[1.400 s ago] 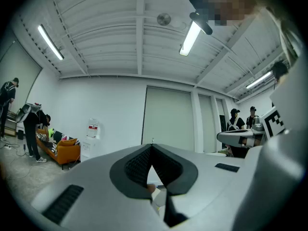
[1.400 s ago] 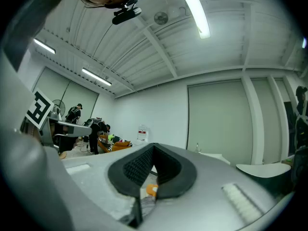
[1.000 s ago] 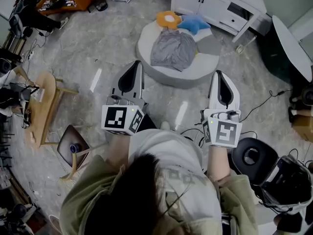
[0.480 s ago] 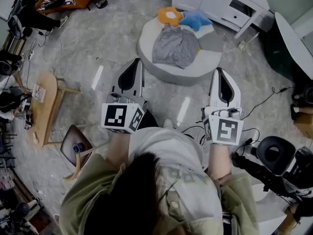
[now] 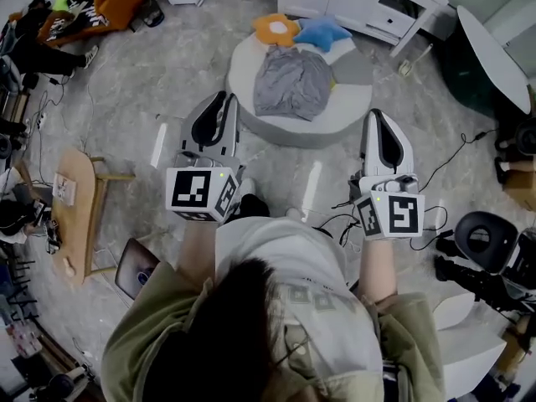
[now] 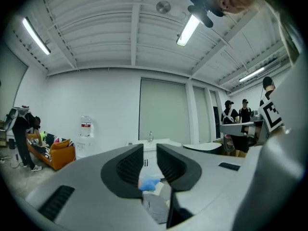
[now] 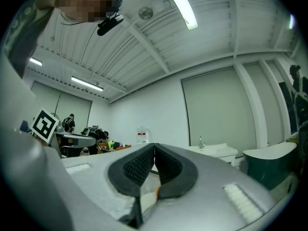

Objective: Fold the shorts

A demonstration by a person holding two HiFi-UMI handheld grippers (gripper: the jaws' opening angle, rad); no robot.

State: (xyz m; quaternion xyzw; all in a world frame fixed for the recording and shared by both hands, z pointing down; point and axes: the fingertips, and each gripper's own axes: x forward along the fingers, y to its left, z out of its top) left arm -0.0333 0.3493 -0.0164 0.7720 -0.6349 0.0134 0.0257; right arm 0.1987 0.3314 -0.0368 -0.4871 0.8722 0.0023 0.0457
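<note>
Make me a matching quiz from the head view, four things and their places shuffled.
1 crumpled grey fabric shorts
2 orange flower-shaped cushion
3 blue star-shaped cushion
4 light wooden side table

A on the floor, far left
B middle of the round white platform
C platform's far edge, right-hand cushion
D platform's far edge, left-hand cushion

Pairs: 1-B, 2-D, 3-C, 4-A

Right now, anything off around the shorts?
The grey shorts lie crumpled in a heap on the round white pad, not spread flat. Loose cables trail over the floor. Nothing looks spilled or broken.
</note>
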